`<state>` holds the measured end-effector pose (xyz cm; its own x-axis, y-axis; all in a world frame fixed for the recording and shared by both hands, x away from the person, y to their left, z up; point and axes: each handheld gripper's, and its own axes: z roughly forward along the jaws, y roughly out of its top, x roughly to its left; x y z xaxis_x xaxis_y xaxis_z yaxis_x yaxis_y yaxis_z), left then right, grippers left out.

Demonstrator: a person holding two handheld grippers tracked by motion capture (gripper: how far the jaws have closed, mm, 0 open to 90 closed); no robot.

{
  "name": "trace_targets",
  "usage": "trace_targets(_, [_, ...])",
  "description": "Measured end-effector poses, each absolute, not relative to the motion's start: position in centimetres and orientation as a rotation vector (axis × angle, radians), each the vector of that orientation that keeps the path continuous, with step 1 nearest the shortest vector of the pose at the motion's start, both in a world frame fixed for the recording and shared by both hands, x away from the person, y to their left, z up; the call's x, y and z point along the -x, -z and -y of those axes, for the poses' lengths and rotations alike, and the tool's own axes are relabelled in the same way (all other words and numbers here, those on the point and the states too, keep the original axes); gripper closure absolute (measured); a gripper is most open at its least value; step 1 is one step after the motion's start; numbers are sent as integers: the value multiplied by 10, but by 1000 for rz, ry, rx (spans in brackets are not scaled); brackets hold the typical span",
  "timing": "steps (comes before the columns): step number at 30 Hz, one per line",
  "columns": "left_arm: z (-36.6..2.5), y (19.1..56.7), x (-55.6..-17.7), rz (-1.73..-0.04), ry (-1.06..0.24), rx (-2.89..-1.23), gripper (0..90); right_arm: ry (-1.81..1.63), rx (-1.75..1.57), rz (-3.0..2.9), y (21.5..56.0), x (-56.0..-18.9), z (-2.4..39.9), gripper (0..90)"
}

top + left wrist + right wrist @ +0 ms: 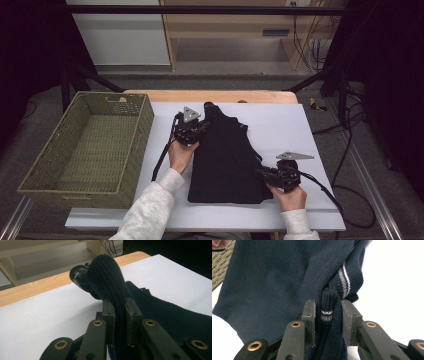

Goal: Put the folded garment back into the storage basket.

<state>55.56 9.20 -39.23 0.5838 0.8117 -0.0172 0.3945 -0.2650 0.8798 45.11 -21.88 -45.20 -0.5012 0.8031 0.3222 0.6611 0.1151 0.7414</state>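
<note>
Both hand-held grippers, left [196, 131] and right [267, 175], clamp the dark sweater [225, 160], left raised.

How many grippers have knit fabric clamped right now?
2. The left gripper is shut on a raised fold of the dark navy knit sweater at its far end; the right gripper pinches its striped cuff at the near right.

In the left gripper view, the left gripper [120, 323] clamped a ribbed fold of the dark navy sweater [107, 277], lifted above the white table cover [45, 322]. Beyond the sweater ran the table's wooden edge [30, 291].
</note>
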Motion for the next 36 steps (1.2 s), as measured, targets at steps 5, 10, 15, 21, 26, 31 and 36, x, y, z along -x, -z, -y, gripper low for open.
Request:
trace_targets(5, [-91,386,-553,-959,-572,-1879,806,-1349,-1463,-2214,450,-451,218,682])
trace_targets(10, [-89,378,-550,-935,-595,-1882,807,-1344,-1474,-2211,453,-454,216,682])
trace_targets(15, [-91,365,-548,-917,-619,-1877,807,-1378,-1475,-2184,451,-454,217,681])
trace_targets(21, [-93,347,-544,-895,-647,-1865,808,-1450,-1463,-2144,448,-455,217,681])
trace_targets(26, [-99,332,-541,-885,-659,-1856,808,-1498,-1433,-2110,441,-455,215,680])
trace_targets(31, [-104,321,-541,-875,-677,-1854,807,-1537,-1399,-2087,435,-455,213,681])
trace_targets(36, [-109,311,-540,-868,-698,-1858,807,-1559,-1380,-2079,429,-456,208,681])
